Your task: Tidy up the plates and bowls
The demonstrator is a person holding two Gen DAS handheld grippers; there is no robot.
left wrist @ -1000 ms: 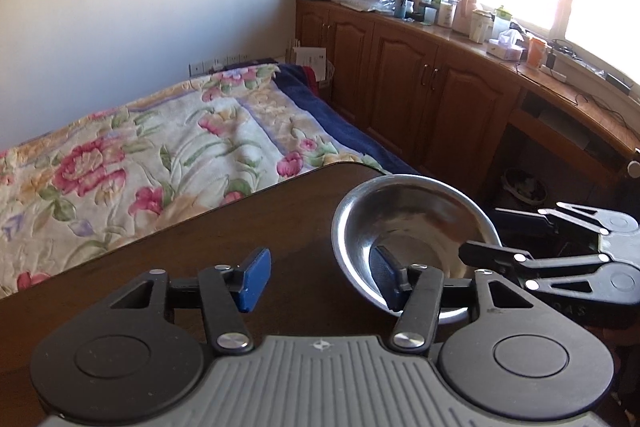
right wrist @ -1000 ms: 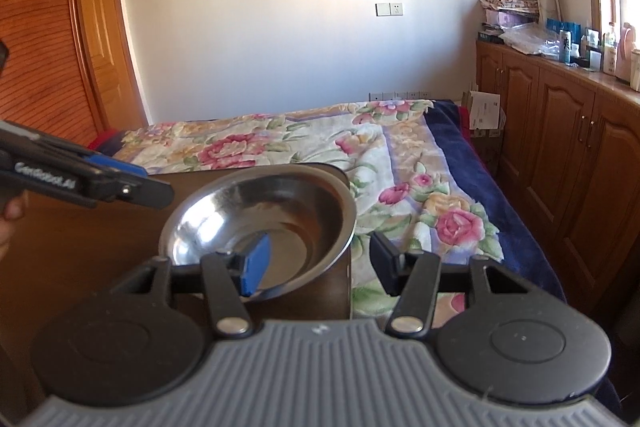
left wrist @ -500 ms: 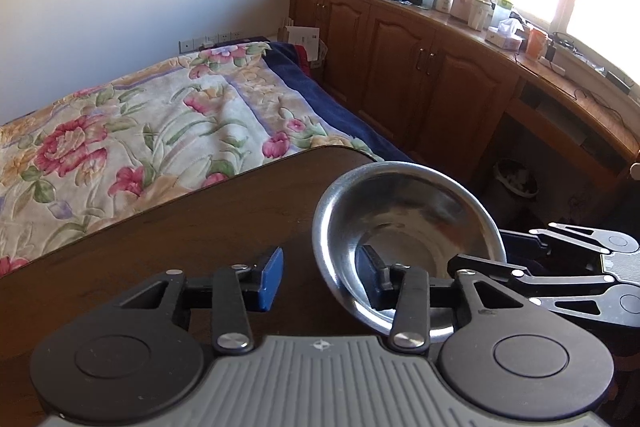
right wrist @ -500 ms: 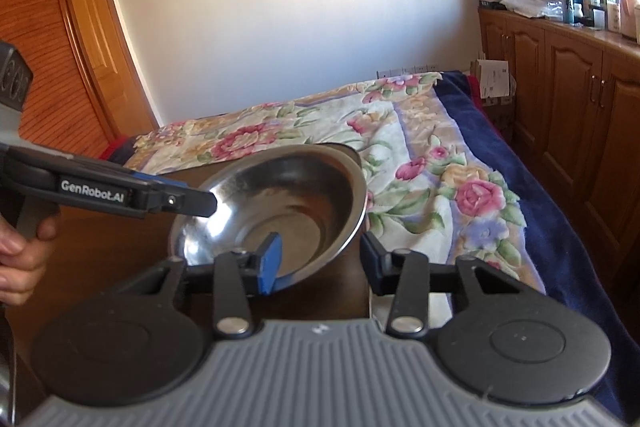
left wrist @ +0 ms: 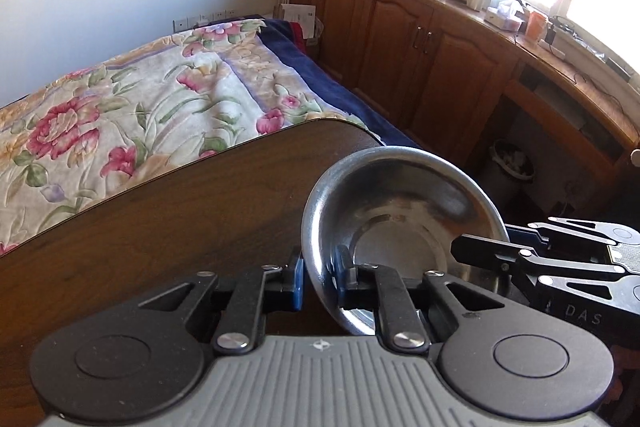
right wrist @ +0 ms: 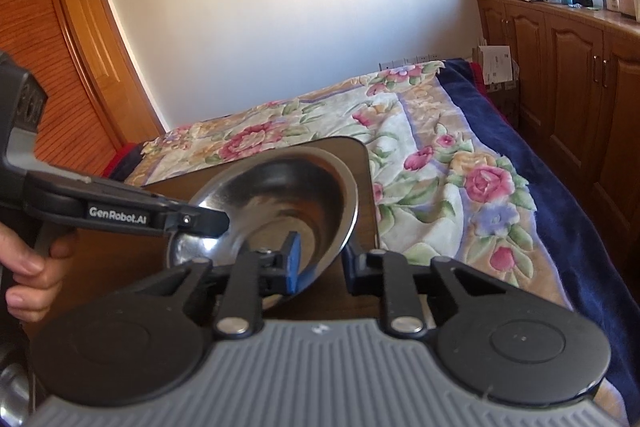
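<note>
A steel bowl [left wrist: 400, 219] sits tilted over the right corner of the dark wooden table [left wrist: 160, 227]. My left gripper [left wrist: 318, 279] is shut on its near left rim, blue pad outside and the other finger inside. In the right wrist view the same bowl [right wrist: 280, 195] has its near rim between the fingers of my right gripper [right wrist: 320, 265], which is shut on it with the blue pad inside. The right gripper [left wrist: 480, 247] shows at the bowl's right edge in the left wrist view. The left gripper [right wrist: 212, 223] reaches the bowl's left rim from the left, held by a hand [right wrist: 32, 267].
A bed with a floral quilt [left wrist: 140, 115] lies just beyond the table's far edge. Wooden cabinets [left wrist: 420, 59] with a cluttered top line the right wall, with a small waste bin [left wrist: 514, 163] below. A wooden door [right wrist: 92, 47] stands at the left.
Both grippers' fingers have narrowed from wide open onto the bowl's rim. The bowl has tipped up more steeply, and both views sit closer to it.
</note>
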